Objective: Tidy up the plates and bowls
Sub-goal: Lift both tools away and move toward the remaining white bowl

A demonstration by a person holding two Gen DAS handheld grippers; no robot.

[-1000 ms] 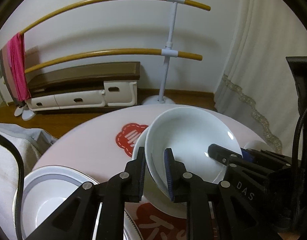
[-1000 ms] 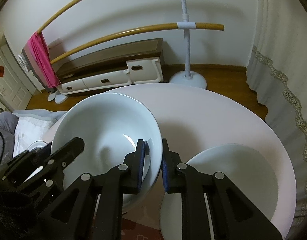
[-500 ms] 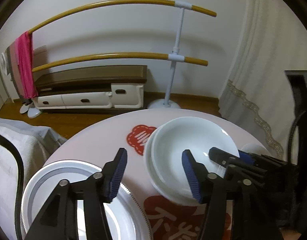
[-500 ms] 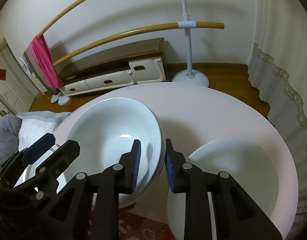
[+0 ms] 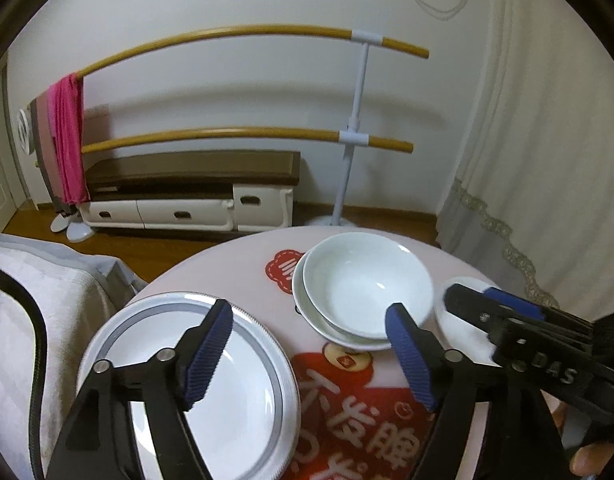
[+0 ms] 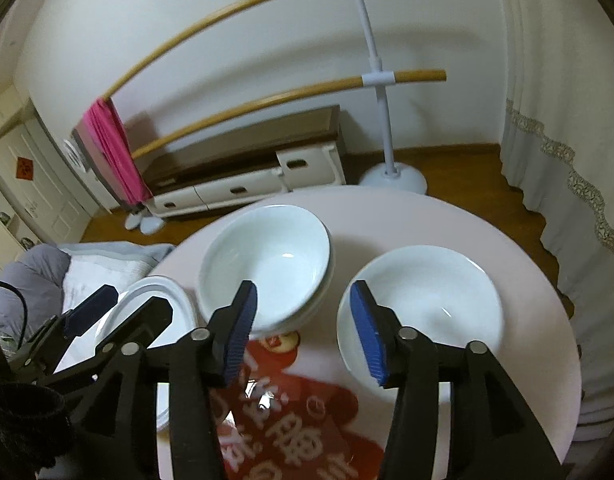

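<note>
Two white bowls (image 5: pixel 367 284) (image 6: pixel 267 268) sit nested near the middle of the round pink table (image 5: pixel 235 276) (image 6: pixel 407 220). My left gripper (image 5: pixel 309 356) hangs just in front of them, above a grey-rimmed plate (image 5: pixel 247 400) (image 6: pixel 147 296). Its jaws are opening with nothing between them. My right gripper (image 6: pixel 303 332) hovers between the nested bowls and a single white bowl (image 6: pixel 423 312) (image 5: pixel 463 324) on their right. Its jaws are also opening and hold nothing. Each gripper shows at the edge of the other's view: the right gripper (image 5: pixel 483 298) and the left gripper (image 6: pixel 127 308).
A red printed mat (image 5: pixel 359 420) covers the table's near part. Behind the table stand a rack with wooden bars (image 5: pixel 355 140), a pink towel (image 5: pixel 69 140) and a low cabinet (image 5: pixel 187 200). A curtain (image 5: pixel 527 200) hangs on the right, and grey bedding (image 5: pixel 39 300) lies at the left.
Both grippers were shut on the rim of a tilted white bowl. They let go, it now rests level inside the other bowl, and both have drawn back and up with jaws widening.
</note>
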